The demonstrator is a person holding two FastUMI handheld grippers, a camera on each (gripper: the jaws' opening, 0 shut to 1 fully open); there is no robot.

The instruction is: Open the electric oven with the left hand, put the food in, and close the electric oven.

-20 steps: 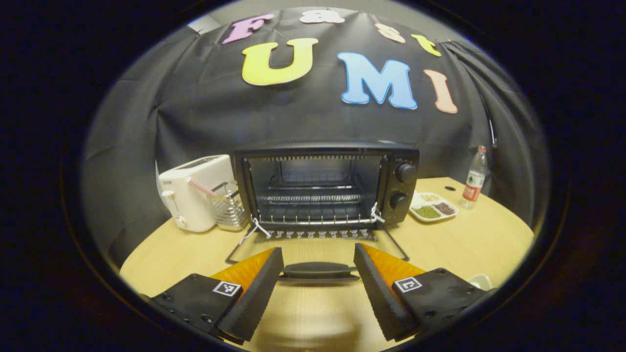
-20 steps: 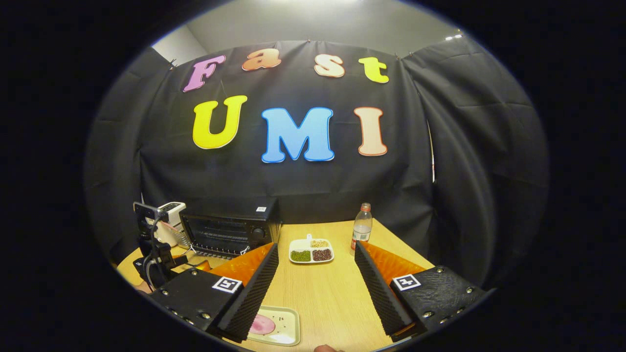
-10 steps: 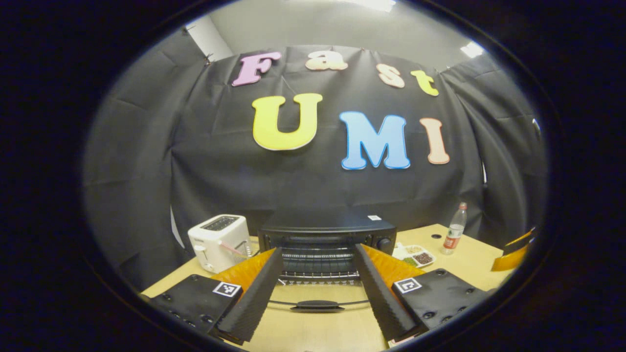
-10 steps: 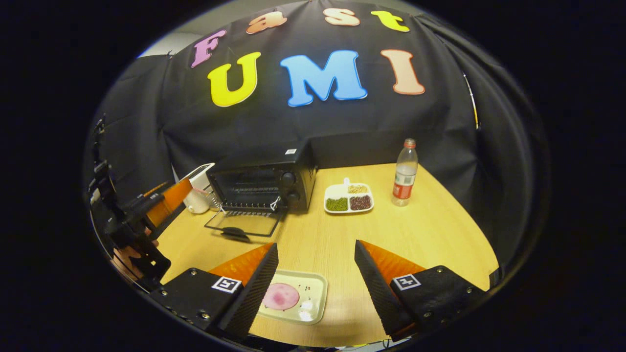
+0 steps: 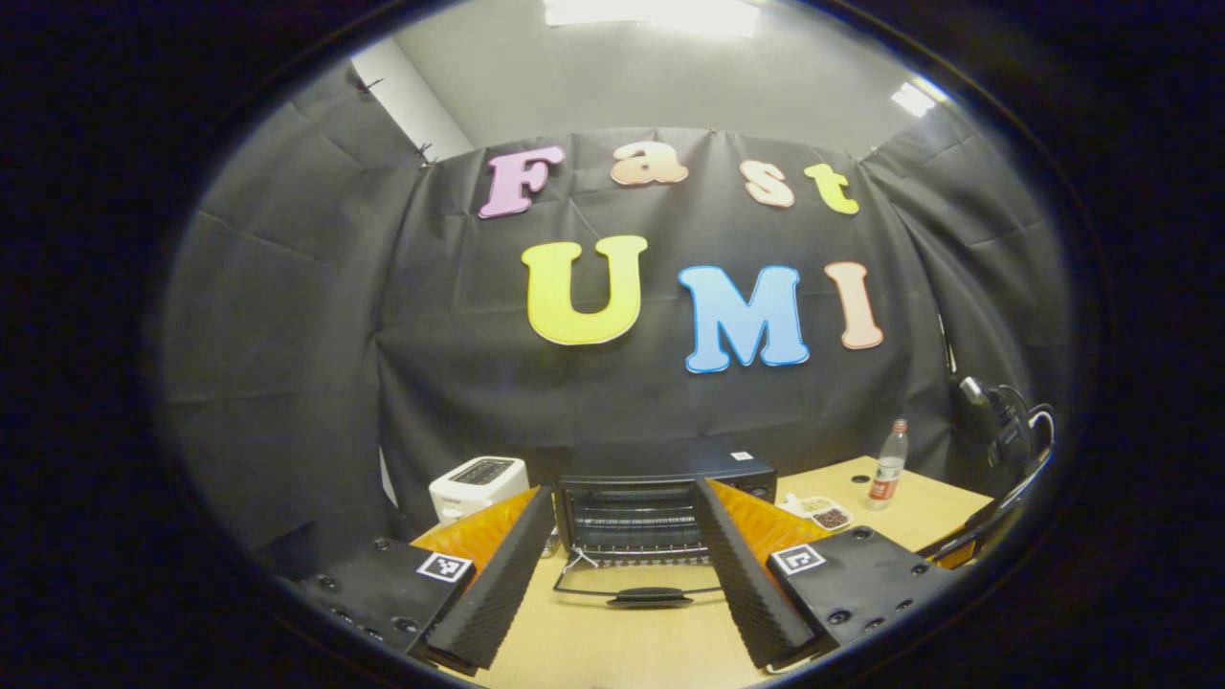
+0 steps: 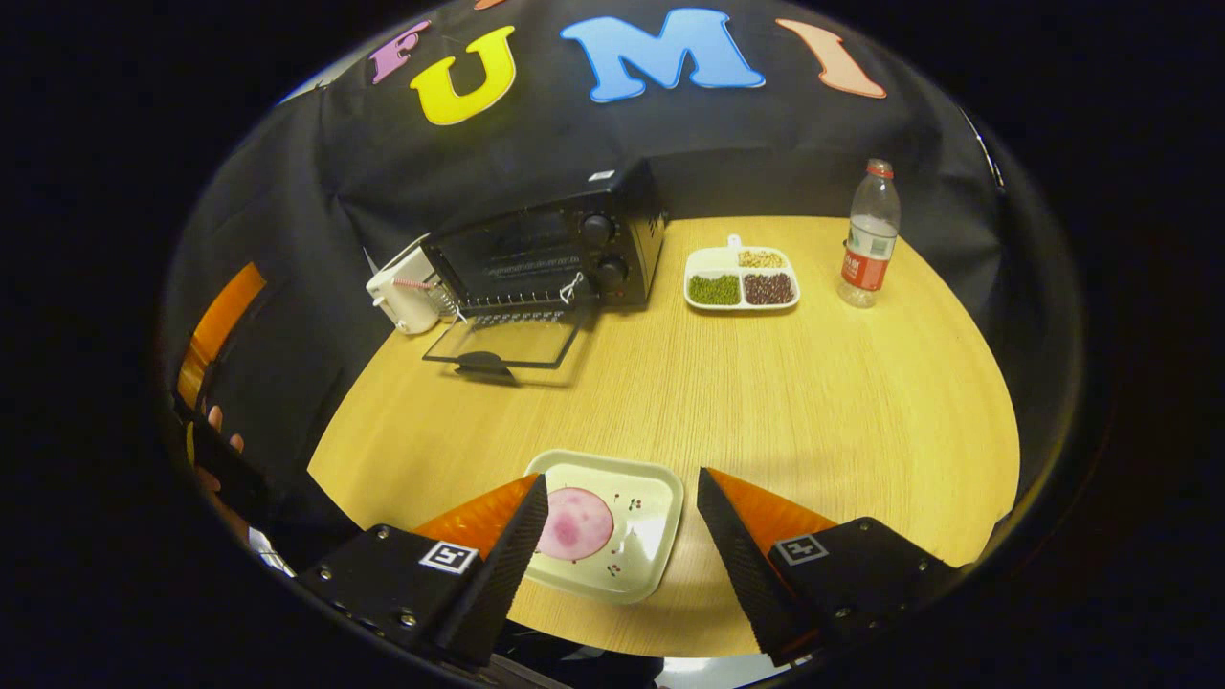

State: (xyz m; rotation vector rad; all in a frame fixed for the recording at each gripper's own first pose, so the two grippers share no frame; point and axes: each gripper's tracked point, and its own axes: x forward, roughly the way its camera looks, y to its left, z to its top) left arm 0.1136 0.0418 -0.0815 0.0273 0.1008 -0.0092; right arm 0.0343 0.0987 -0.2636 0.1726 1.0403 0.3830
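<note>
My right tongs (image 6: pixel 612 565) gape wide over the food tray (image 6: pixel 643 517) at the table's (image 6: pixel 823 402) near edge, seemingly poised to grip. Left tongs (image 5: pixel 622 593) hang wide, empty. Farther off, the oven (image 6: pixel 545 254) stands open, door (image 6: pixel 507 343) down.

A divided dish (image 6: pixel 742 279) of green, dark and pale grains is set on the bench (image 6: pixel 813 402). A clear bottle (image 6: pixel 869 234) is stood just right of that dish. A white toaster (image 6: pixel 404 294) is placed well to the dish's left.
</note>
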